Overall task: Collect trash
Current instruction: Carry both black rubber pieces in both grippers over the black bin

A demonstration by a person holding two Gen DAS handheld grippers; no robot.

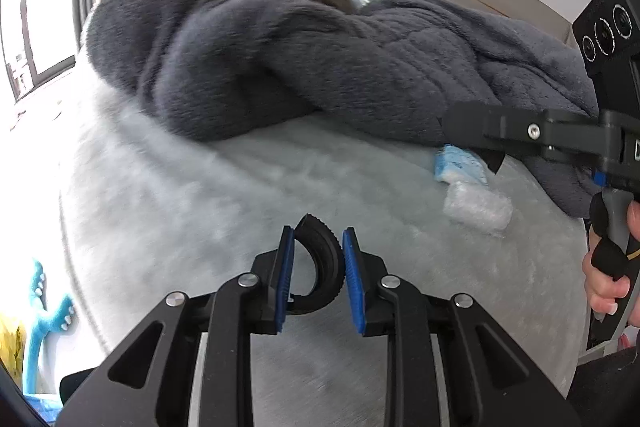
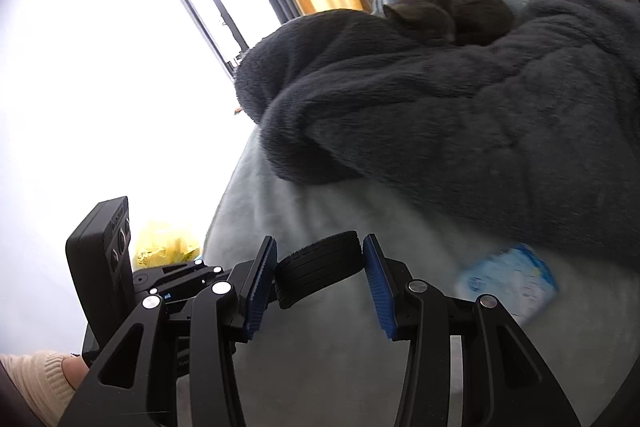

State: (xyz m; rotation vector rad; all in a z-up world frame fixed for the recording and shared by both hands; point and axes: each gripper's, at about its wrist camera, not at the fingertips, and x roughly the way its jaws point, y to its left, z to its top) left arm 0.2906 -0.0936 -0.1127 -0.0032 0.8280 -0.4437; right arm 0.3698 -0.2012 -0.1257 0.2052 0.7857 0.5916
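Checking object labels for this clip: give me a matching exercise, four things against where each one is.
Things:
1. black rubber ring
2. blue-and-white packet
3. grey cat
4. yellow bag

Places:
A. on the pale bedcover, at the dark blanket's edge
B. past the bed's edge, on the window side
C. between the left gripper's pads
D. curled on top of the dark blanket

Pairs: 1-C, 2-A, 3-D, 4-B
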